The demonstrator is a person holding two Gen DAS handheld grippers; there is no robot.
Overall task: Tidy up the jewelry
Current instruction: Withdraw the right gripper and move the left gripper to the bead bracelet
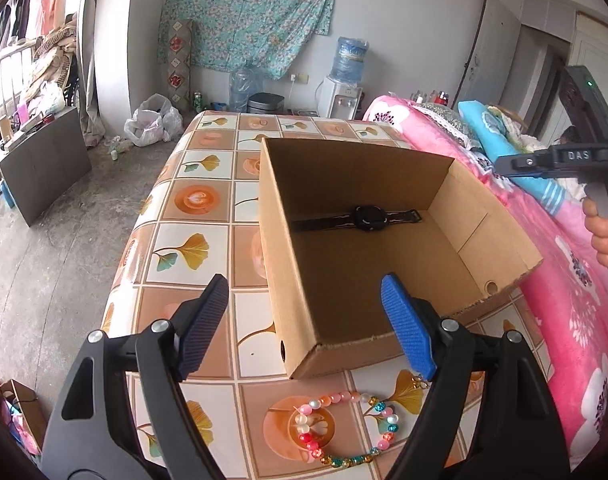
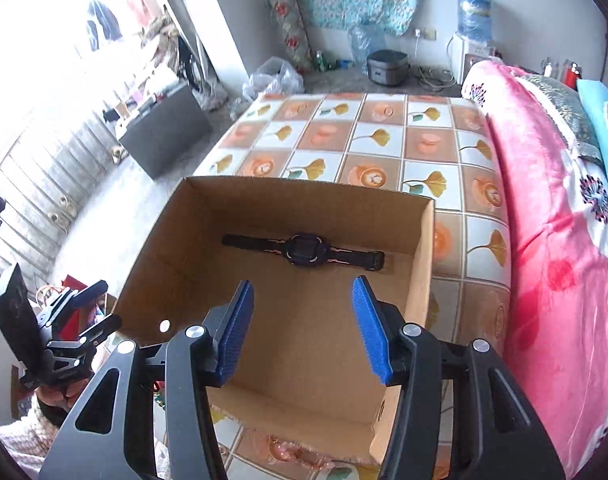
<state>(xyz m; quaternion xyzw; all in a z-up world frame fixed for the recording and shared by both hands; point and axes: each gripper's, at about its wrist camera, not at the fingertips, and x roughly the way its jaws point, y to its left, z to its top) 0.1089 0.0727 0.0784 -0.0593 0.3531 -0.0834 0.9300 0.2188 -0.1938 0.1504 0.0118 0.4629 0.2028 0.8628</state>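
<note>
While both grippers hang over the near end of the table [image 1: 172, 208], nothing sits between either pair of pads. Left gripper [image 1: 304, 320]: spread wide, empty, tipped down toward the near-left corner of the cardboard box [image 1: 356, 268]. Just below it, at 6 o'clock in the left wrist view, a beaded bracelet [image 1: 344, 428] lies in a loop on the tablecloth, pink, white & teal beads w/ a small gold clasp at its 2 o'clock end, close to the box's near wall but apart from it. Neither pad touches it.

Right gripper [image 2: 302, 328]: about half spread, also empty, blue pads held above the box's open top, near its front edge. A hand [image 1: 604, 236] grips its handle at 3 o'clock in the left wrist view.

Further in, the box stands open on the table, flaps gone, walls upright. On its floor near the far wall lies a black watch [image 2: 304, 250], strap stretched flat left-right, face up.

Beyond, at 3 o'clock, a pink floral blanket [image 2: 552, 240] lies right beside the table. At 12 o'clock against the far wall: a water dispenser [image 1: 344, 84], and a teal floral cloth [image 1: 248, 12] hung on the wall.
</note>
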